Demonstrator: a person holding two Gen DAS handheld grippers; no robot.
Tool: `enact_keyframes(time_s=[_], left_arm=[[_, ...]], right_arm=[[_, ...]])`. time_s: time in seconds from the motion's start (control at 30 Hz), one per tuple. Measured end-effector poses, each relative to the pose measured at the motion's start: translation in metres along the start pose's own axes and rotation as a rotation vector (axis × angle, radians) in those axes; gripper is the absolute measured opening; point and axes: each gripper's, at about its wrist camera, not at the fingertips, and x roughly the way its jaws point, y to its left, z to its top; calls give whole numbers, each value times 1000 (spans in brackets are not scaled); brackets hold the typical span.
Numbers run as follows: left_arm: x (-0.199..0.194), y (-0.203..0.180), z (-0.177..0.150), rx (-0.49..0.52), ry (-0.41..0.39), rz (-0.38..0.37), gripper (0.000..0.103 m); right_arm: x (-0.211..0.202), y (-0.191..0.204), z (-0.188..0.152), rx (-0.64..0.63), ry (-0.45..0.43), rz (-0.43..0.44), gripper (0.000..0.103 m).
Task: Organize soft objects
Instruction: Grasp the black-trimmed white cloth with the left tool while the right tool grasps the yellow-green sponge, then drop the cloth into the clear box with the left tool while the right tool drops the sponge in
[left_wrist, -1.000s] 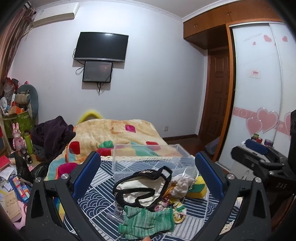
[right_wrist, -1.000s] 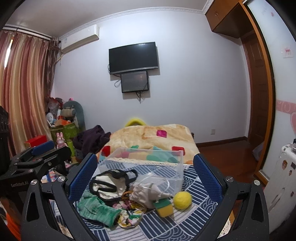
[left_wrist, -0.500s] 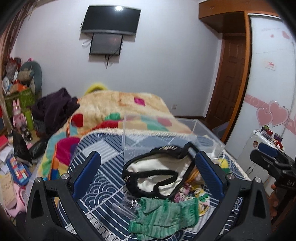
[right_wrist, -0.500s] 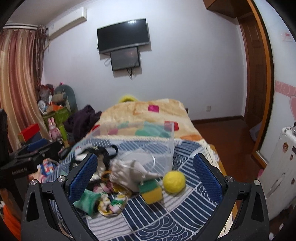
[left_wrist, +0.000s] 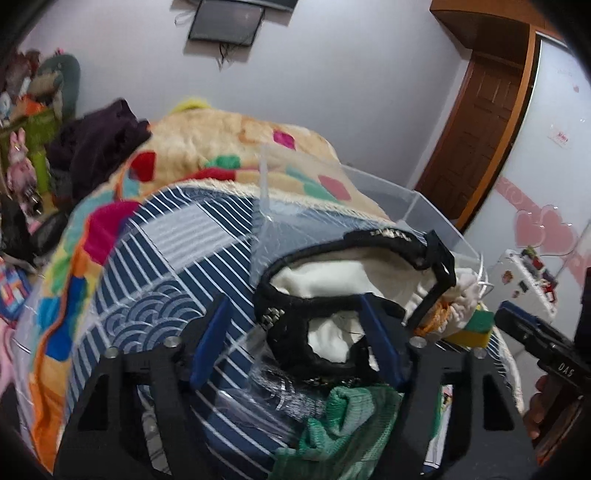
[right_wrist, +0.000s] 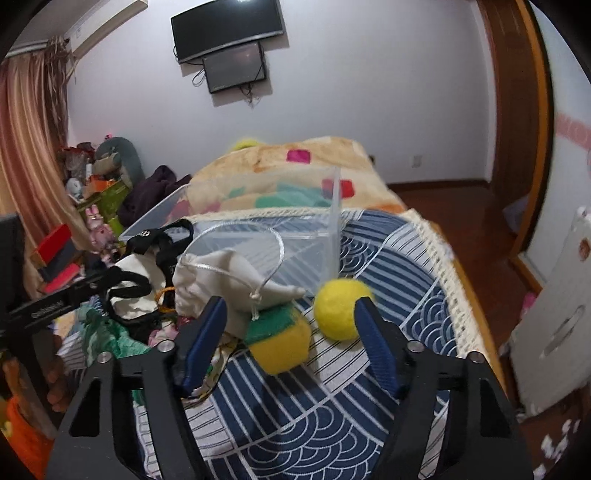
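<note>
The green knit glove (left_wrist: 343, 435) runs off the left wrist view's bottom edge, partly behind the left gripper's right finger. In the right wrist view, the sponge (right_wrist: 280, 341) is partly covered by the drawstring pouch (right_wrist: 229, 284), and the yellow ball (right_wrist: 341, 308) looks motion-blurred.

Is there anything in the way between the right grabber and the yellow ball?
Nothing visible blocks it. The right gripper is open, and the yellow ball sits just inside its right finger. The yellow-and-green sponge lies between the fingers too, to the ball's left, so closing might catch both.
</note>
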Motion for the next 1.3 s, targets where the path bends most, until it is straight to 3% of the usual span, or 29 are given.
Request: enact_keyframes(time_s=[0.17, 0.2, 0.33, 0.47, 1.0, 1.3], left_arm=[[9, -6, -6, 21, 25, -15, 47], [8, -6, -7, 24, 22, -12, 42], [4, -6, -5, 19, 3, -17, 27], [-12, -7, -2, 14, -38, -36, 19], [-86, -34, 29, 89, -232, -42, 16], [-89, -49, 63, 156, -291, -12, 16]], right_arm=[[8, 9, -11, -21, 48, 62, 66], [12, 12, -13, -27, 59, 57, 64], [21, 15, -15, -37, 95, 27, 35], [9, 13, -13, -28, 53, 25, 33], [-46, 14, 25, -11, -163, -16, 31], [-47, 28, 52, -50, -238, -41, 31]])
